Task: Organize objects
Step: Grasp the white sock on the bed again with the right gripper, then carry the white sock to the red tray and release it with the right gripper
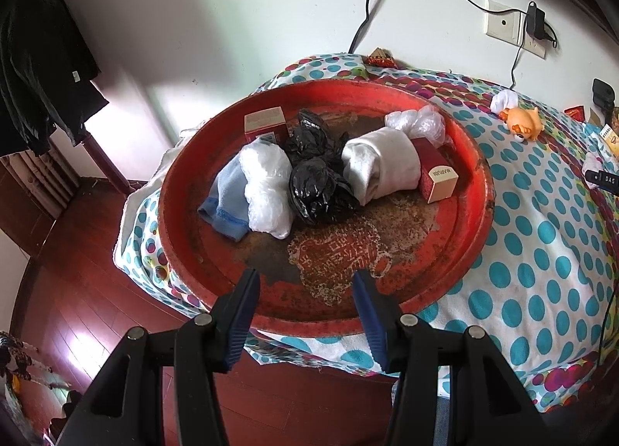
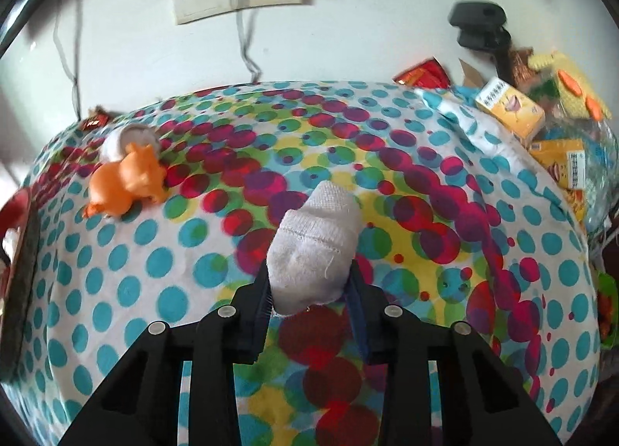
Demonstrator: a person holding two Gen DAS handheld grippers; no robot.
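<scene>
Between right tongs [image 2: 309, 287], white sock's [image 2: 315, 241] base hidden.

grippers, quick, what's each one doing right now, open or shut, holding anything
Left gripper: open, holding nothing, poised over the near rim of the red tray.
Right gripper: shut on a rolled white sock.

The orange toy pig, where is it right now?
The orange toy pig lies on the polka-dot cloth at the right wrist view's left, beside a white bundle, beyond the red tray.
</scene>
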